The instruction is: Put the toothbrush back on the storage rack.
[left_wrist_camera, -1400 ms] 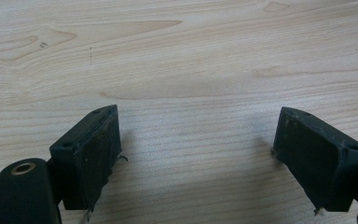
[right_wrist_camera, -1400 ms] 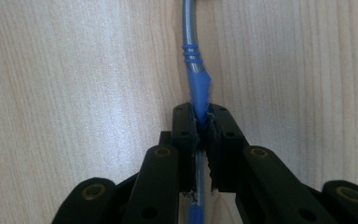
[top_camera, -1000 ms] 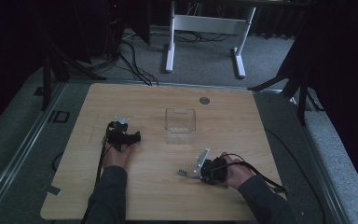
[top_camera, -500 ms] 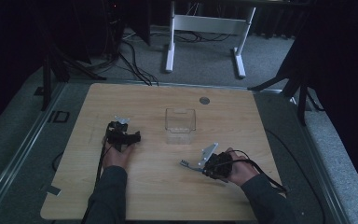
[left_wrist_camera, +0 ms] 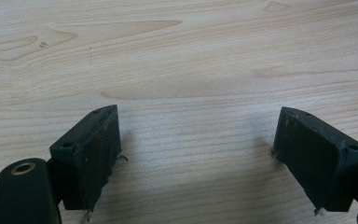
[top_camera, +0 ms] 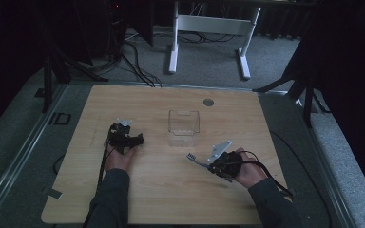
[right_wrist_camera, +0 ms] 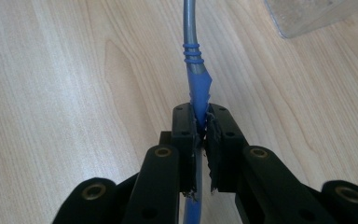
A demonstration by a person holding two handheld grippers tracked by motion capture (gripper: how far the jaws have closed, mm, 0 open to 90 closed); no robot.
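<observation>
**Toothbrush picked up, clear box not yet reached**

The toothbrush (right_wrist_camera: 192, 70), a slim grey-and-blue plastic one with ridged blue rings on its neck, is gripped in the right tongs (right_wrist_camera: 200, 119). In the right gripper view both black jaws are pressed tight on the blue part of its handle, and the grey neck runs on ahead of them over the wood. In the high view the right tongs (top_camera: 208, 164) sit low and right of the table's middle, with the brush head pointing up and left, the bristled end well clear of the person's right hand (top_camera: 247, 173).

The clear, open-topped plastic box (top_camera: 184, 127) stands near the middle of the pale wooden table (top_camera: 171, 199), beyond the brush and a little to its left; it looks empty. One corner of it shows at the top right of the right gripper view.

The left tongs (left_wrist_camera: 196, 140) stand wide with nothing between them, over bare wood, held in the left hand (top_camera: 120, 156) to the left of the box and apart from it.

As I judge it, the grasp is done and the brush seems to be off the table, though its height is hard to read. What is left, if the box is the goal: carry the brush over, lower it past the rim, and let go.
</observation>
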